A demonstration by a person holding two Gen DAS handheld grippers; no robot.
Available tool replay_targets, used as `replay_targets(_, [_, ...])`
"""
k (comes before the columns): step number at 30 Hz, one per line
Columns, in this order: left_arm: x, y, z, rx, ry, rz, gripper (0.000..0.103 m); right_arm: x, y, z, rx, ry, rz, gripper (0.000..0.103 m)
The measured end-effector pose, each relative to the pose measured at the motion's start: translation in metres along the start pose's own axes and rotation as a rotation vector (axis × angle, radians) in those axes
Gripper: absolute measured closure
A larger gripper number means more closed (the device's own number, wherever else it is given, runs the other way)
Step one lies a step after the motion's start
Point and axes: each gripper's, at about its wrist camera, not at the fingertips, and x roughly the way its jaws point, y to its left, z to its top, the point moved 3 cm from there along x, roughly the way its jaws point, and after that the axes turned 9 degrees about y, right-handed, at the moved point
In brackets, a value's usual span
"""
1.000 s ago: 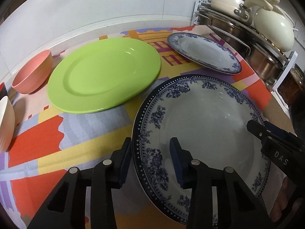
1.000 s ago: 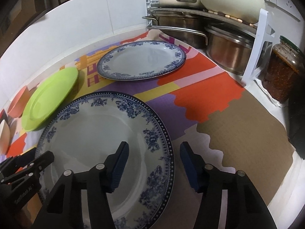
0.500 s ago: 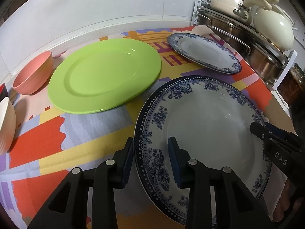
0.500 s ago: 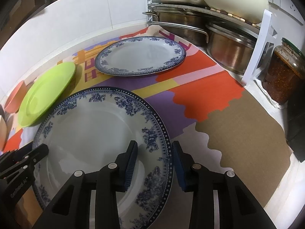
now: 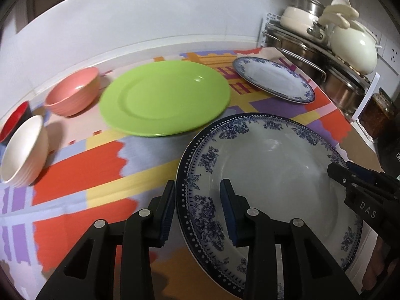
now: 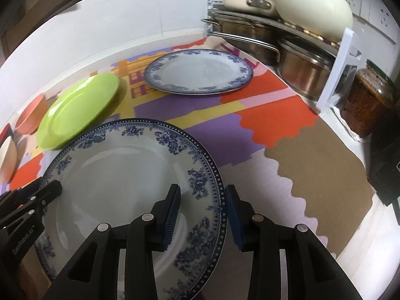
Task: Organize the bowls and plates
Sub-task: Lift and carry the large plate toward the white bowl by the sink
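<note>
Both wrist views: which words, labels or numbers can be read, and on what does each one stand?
"DAS": white letters on the right hand-held gripper, seen in the left wrist view.
"Gen Robot.AI": white letters on the left hand-held gripper, seen in the right wrist view; small, the first letters are uncertain.
Dark box at the right edge: white marks, too small to read.

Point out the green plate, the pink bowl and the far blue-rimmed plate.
green plate (image 5: 165, 97), left wrist view, flat centre.
pink bowl (image 5: 75, 88), left wrist view, inner wall.
far blue-rimmed plate (image 6: 200, 71), right wrist view, white centre.
</note>
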Motion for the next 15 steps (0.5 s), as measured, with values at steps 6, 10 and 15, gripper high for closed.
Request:
replay_targets(6, [-0.027, 0.034, -0.016, -0.052, -0.034, 0.032, 0.067, -0.018, 0.033, -0.007, -0.059, -0.024, 0.018, 0.065])
replay_targets(10, [-0.048, 0.061, -0.031, -0.084, -0.054, 0.072, 0.067, -0.029, 0.060, -0.011, -0.101, -0.034, 0.044, 0.065])
replay_targets(15, [-0.072, 0.098, -0.053, -0.138, -0.068, 0.127, 0.067, -0.042, 0.098, -0.020, -0.157, -0.037, 0.095, 0.065])
